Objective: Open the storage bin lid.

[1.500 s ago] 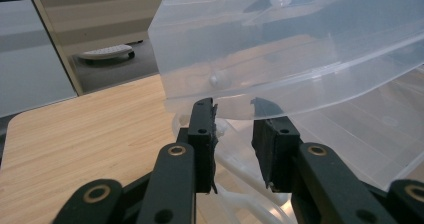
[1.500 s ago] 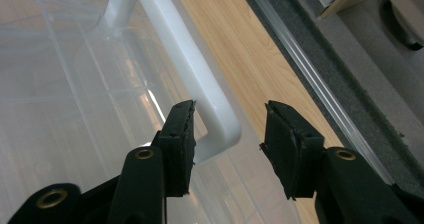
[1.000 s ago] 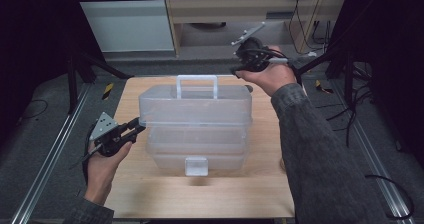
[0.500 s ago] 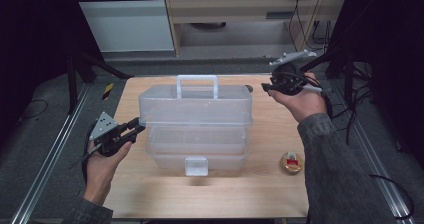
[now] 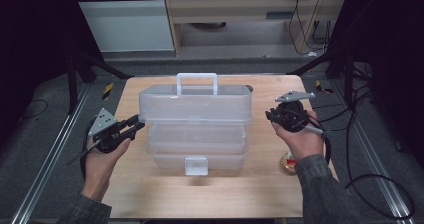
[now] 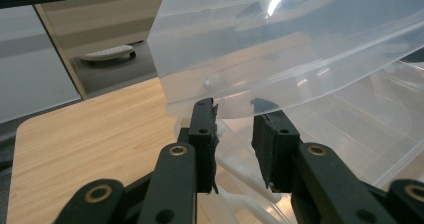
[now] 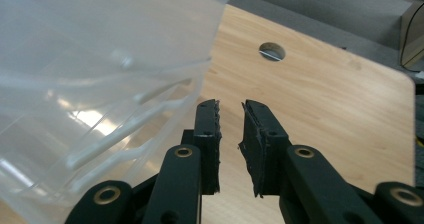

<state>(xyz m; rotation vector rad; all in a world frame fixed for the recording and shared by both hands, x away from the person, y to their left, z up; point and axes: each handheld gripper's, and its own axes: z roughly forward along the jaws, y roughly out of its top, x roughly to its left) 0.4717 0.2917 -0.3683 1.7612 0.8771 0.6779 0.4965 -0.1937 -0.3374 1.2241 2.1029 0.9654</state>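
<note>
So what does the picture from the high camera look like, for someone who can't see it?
A clear plastic toolbox with a handle on top sits on a wooden table, tiers fanned open. The left gripper touches the top tier's left end, and the right gripper, jaws just closing on nothing, hangs near the right side. A small round container lies by the right wrist.
</note>
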